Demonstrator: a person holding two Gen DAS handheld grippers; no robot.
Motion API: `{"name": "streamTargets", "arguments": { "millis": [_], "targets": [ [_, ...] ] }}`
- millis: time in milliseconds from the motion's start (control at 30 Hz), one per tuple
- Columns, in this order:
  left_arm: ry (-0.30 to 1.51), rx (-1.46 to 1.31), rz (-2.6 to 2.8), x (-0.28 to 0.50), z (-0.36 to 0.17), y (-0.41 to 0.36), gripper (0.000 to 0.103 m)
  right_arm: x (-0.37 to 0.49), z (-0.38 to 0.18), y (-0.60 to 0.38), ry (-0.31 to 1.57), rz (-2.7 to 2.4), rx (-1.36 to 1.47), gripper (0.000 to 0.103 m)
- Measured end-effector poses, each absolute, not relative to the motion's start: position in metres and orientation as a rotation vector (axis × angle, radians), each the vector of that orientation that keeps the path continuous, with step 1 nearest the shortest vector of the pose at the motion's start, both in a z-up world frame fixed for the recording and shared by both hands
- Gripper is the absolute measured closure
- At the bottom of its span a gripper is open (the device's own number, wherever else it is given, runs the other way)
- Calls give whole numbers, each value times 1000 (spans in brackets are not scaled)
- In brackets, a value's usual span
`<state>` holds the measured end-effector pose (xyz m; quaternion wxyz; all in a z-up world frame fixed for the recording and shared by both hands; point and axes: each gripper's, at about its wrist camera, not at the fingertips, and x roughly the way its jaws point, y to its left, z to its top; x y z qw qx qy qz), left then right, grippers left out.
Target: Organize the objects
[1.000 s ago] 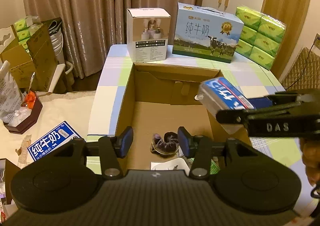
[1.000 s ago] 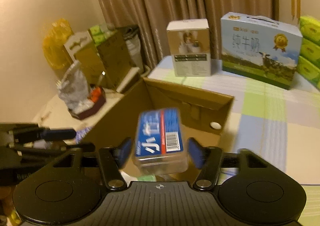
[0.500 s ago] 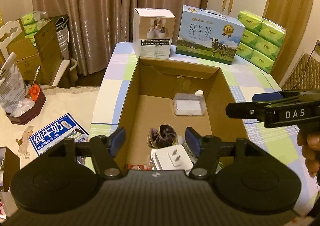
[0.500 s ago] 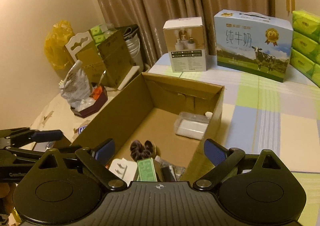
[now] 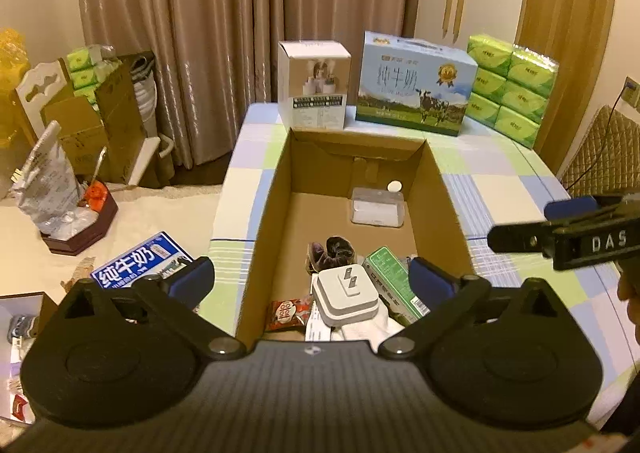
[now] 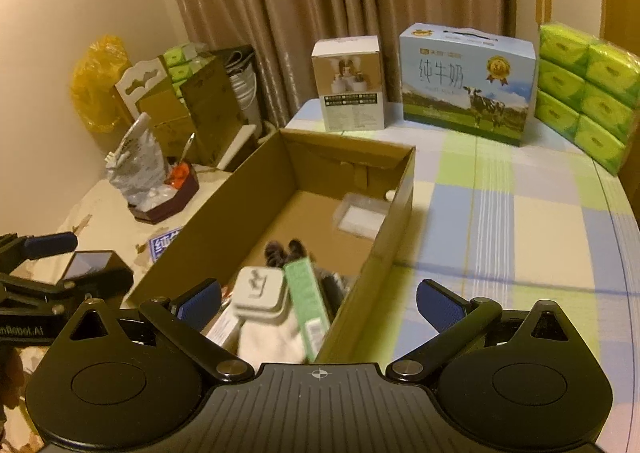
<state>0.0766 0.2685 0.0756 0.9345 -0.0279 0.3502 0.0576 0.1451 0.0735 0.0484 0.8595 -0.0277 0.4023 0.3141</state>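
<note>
Both tongs spread wide, jaws just been opening, nothing between pads. I see left gripper (image 5: 310,279) over near end of cardboard box (image 5: 272,221); right gripper (image 6: 318,301) over box's right wall. Box contents, left to right: red snack packet (image 5: 289,312), dark scrunchie (image 5: 330,253), white plug adapter (image 5: 346,295), green carton (image 5: 394,289); clear plastic case (image 5: 378,207) at far end, apart from heap, bare floor between. Checked tablecloth (image 6: 520,221) open right of box. White cloth under adapter partly hidden. Right view blurred near heap.
</note>
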Motion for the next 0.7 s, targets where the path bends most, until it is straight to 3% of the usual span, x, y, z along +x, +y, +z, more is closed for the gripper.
{"name": "streamTargets", "arguments": {
  "millis": [700],
  "targets": [
    [721, -67, 83, -19, 110, 220, 1, 62, 66, 13, 869, 621, -43, 2]
  ]
}}
